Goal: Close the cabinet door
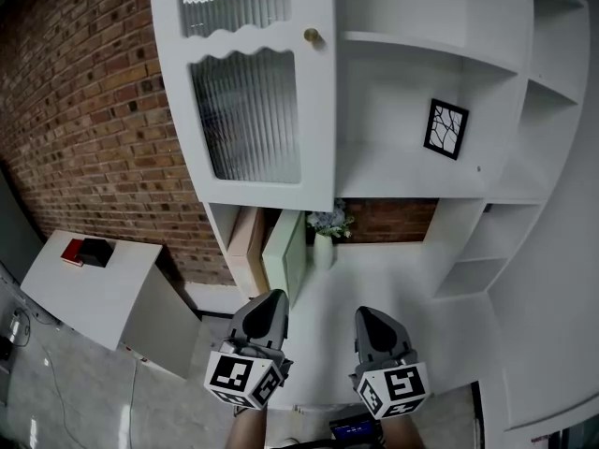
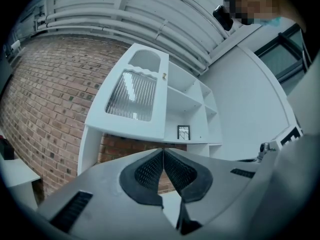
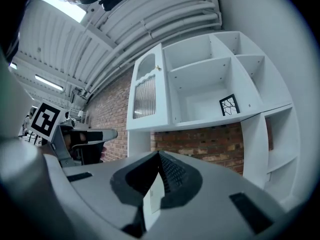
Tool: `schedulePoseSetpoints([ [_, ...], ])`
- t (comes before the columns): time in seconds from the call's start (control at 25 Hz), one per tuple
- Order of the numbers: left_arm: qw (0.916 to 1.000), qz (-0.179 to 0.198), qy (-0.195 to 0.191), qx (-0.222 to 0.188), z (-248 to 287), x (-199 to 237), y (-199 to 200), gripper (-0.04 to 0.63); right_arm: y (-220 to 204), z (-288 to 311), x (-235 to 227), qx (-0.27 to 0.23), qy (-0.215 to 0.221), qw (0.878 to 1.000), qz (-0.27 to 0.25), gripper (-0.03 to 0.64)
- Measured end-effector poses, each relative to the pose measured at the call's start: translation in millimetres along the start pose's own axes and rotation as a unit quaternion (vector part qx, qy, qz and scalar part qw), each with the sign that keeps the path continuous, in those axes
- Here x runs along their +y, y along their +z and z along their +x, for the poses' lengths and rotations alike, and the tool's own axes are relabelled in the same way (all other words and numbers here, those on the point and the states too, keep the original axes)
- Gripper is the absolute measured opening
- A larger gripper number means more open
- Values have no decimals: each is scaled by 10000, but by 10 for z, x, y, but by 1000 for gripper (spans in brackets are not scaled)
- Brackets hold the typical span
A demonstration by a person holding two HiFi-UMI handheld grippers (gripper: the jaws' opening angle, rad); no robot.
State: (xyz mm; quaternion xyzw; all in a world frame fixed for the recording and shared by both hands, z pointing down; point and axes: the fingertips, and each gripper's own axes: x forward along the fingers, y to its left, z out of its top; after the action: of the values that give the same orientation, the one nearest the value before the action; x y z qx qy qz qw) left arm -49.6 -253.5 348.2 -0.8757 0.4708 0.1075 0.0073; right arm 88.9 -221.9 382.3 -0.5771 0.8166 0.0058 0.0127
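1. The cabinet door, a white panel with ribbed glass, hung upright on the left part of the white cabinet. Its long axis ran vertically. The small brass knob sat near its upper right edge, beside the open shelves.
2. The door's right edge showed its thickness and seemed to stand a little proud of the shelf front. I judged it not fully home, though the pictures did not settle how far ajar it was.
3. The left gripper had its fingers together at the tips and held nothing. Its own view showed the pads meeting with only the cabinet beyond them.
4. The right gripper was the same, with its fingers touching at the tips and nothing between them.
5. Both grippers sat low and well apart from the door, which lay ahead of and above them.
6. The left gripper lay almost straight under the door's free right-hand part. The right gripper sat under the open shelf with the small framed picture.
7. The left gripper therefore looked better placed for the push, which would likely go on the panel near the knob side.
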Motion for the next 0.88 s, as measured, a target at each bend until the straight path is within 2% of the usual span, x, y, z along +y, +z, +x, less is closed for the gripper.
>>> schedulePoseSetpoints([
  [0.4,9997,-63,226,8,-81,175,-55,17,-46,-1,35,102,-16,9999,-88,1],
  [0.88,9996,-83,265,38,-51,170,-91,17,-63,-11,-19,122,-28,9999,-38,1],
])
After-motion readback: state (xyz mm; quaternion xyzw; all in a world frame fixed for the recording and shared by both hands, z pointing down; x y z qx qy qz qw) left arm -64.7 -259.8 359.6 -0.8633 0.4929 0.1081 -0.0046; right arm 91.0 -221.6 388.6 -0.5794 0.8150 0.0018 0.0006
